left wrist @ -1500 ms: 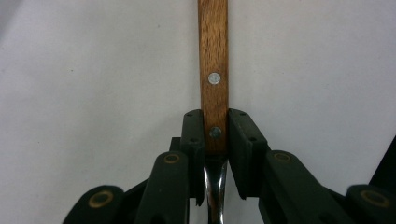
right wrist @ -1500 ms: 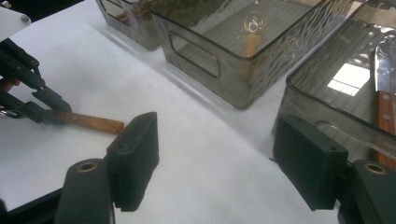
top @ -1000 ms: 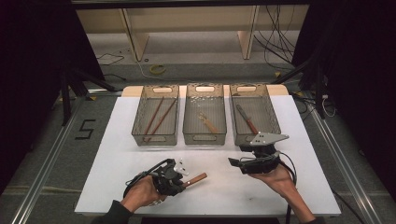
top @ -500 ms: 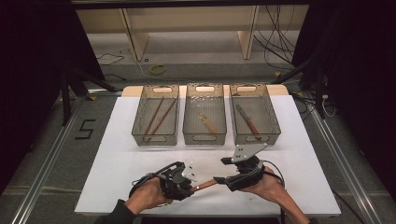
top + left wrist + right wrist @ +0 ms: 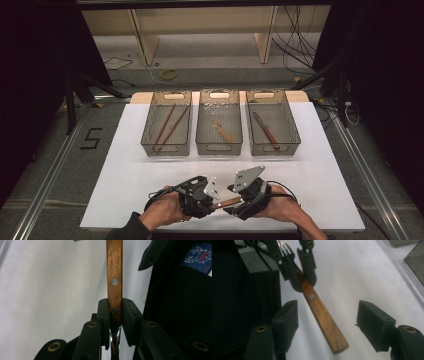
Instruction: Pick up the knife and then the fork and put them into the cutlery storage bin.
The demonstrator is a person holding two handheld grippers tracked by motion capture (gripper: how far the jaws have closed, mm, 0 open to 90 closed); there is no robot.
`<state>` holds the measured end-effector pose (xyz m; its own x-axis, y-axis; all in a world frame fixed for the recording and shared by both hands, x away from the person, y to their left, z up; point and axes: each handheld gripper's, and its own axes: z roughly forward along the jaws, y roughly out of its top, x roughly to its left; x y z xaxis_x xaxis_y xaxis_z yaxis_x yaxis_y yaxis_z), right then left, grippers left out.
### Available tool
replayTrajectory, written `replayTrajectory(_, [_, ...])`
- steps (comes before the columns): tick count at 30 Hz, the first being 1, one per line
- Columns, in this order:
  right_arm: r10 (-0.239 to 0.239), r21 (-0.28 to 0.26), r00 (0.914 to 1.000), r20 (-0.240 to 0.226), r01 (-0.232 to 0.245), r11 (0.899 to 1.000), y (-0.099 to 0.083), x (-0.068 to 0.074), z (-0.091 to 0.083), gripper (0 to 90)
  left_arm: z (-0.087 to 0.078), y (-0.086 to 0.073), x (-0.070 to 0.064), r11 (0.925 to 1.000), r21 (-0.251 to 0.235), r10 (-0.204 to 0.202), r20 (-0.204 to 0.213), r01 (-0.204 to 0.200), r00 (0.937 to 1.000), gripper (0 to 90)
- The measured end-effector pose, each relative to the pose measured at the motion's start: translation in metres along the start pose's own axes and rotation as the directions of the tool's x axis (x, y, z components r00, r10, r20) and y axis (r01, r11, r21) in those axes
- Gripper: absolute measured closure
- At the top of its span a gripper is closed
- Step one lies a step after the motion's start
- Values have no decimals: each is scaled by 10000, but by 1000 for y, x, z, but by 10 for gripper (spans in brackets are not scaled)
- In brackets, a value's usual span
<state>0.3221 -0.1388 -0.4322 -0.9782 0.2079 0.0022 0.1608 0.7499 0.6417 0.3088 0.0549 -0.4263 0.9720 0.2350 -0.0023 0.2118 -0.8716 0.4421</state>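
A fork with a brown wooden handle [image 5: 114, 277] is clamped near its metal neck by my left gripper [image 5: 115, 307], which is shut on it. In the high view the left gripper [image 5: 214, 204] and the right gripper [image 5: 239, 202] meet at the table's near edge, with the handle [image 5: 227, 202] bridging them. From the right gripper view, the handle [image 5: 322, 317] points toward me between the wide-open jaws of my right gripper [image 5: 329, 315], whose pads [image 5: 372, 318] stand clear of the wood. The fork's tines [image 5: 284, 248] show behind the left gripper [image 5: 299, 267].
Three mesh bins stand in a row at the back of the white mat [image 5: 325, 170]: the left bin [image 5: 166, 149] holds chopsticks, the middle bin [image 5: 218, 148] a wooden-handled utensil, the right bin [image 5: 274, 148] a knife. Bare mat lies between bins and grippers.
My right gripper has swung left and nearer, from beside the right bin to the fork's handle end. The left gripper has shifted slightly right with the fork.
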Motion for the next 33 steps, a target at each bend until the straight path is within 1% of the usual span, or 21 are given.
replayTrajectory(1, [-159, 75, 9999, -31, 159, 9998, 0, 0, 1, 369, 0, 1, -1, 9999, -101, -53, -20, 52, 10000, 768])
replayTrajectory(2, [-197, 187, 9998, -54, 198, 9996, 0, 2, 2, 385, 1, 2, -2, 10000, -71, -36, 34, 36, 10000, 768])
replayTrajectory(3, [-377, 220, 9993, -60, 379, 9990, 0, 2, 3, 402, 1, 3, -2, 10000, 25, 86, 56, -86, 9999, 768])
replayTrajectory(4, [-382, 333, 9992, -93, 385, 9987, 0, 3, 3, 421, 1, 4, -3, 10000, -33, 88, 46, -88, 10000, 768])
replayTrajectory(5, [-518, 381, 9986, -43, 519, 9979, 0, 4, 4, 436, 1, 5, -3, 9999, -7, 129, 86, -129, 9999, 768])
replayTrajectory(6, [-507, 508, 9986, -142, 514, 9974, 0, 5, 5, 449, 1, 6, -3, 9996, 104, 259, 102, -261, 9996, 768])
replayTrajectory(8, [-588, 676, 9980, -225, 602, 9959, 0, 6, 6, 468, 1, 7, -4, 9994, 103, 335, 120, -336, 9994, 768])
replayTrajectory(9, [-710, 715, 9972, -216, 723, 9948, 0, 6, 6, 483, 1, 8, -5, 9992, 118, 371, 112, -372, 9992, 768])
replayTrajectory(12, [-808, 843, 9960, -383, 838, 9929, -1, 8, 7, 531, 0, 10, -6, 9983, 175, 544, 171, -547, 9984, 768])
replayTrajectory(13, [-840, 793, 9957, -383, 868, 9931, -1, 8, 8, 546, 1, 11, -7, 9990, 66, 446, 183, -447, 9988, 768])
replayTrajectory(16, [-801, 876, 9959, -418, 835, 9926, -1, 10, 7, 591, 2, 12, -8, 9985, 131, 520, 217, -523, 9984, 768])
replayTrajectory(19, [-973, 905, 9939, -517, 1017, 9907, -2, 10, 7, 635, 3, 13, -9, 9987, 65, 505, 248, -507, 9984, 768])
replayTrajectory(20, [-970, 892, 9938, -542, 1016, 9908, -2, 10, 6, 647, 3, 13, -9, 9982, 118, 578, 265, -581, 9980, 767])
replayTrajectory(22, [-1143, 880, 9916, -610, 1194, 9889, -2, 10, 6, 669, 2, 13, -9, 9979, 112, 640, 271, -643, 9976, 768])
replayTrajectory(23, [-1172, 870, 9911, -635, 1225, 9886, -2, 10, 6, 675, 2, 13, -9, 9982, 53, 601, 312, -603, 9977, 767])
replayTrajectory(24, [-1221, 850, 9900, -711, 1280, 9881, -3, 10, 6, 678, 2, 13, -9, 9975, 93, 690, 349, -694, 9970, 767])
replayTrajectory(25, [-1155, 864, 9903, -770, 1220, 9888, -3, 10, 5, 683, 1, 13, -9, 9968, 142, 776, 383, -782, 9962, 767])
replayTrajectory(27, [-1391, 850, 9869, -820, 1460, 9856, -3, 10, 5, 700, 2, 13, -9, 9956, 151, 914, 440, -921, 9948, 767])
replayTrajectory(30, [-1616, 872, 9819, -991, 1704, 9815, -4, 12, 6, 726, 2, 13, -10, 9938, 151, 1094, 525, -1103, 9926, 766])
replayTrajectory(32, [-1703, 908, 9806, -968, 1791, 9796, -4, 13, 6, 734, 2, 13, -10, 9934, 127, 1134, 555, -1143, 9920, 765])
replayTrajectory(33, [-1819, 850, 9786, -966, 1902, 9781, -4, 13, 6, 739, 2, 13, -10, 9927, 134, 1192, 567, -1201, 9913, 764])
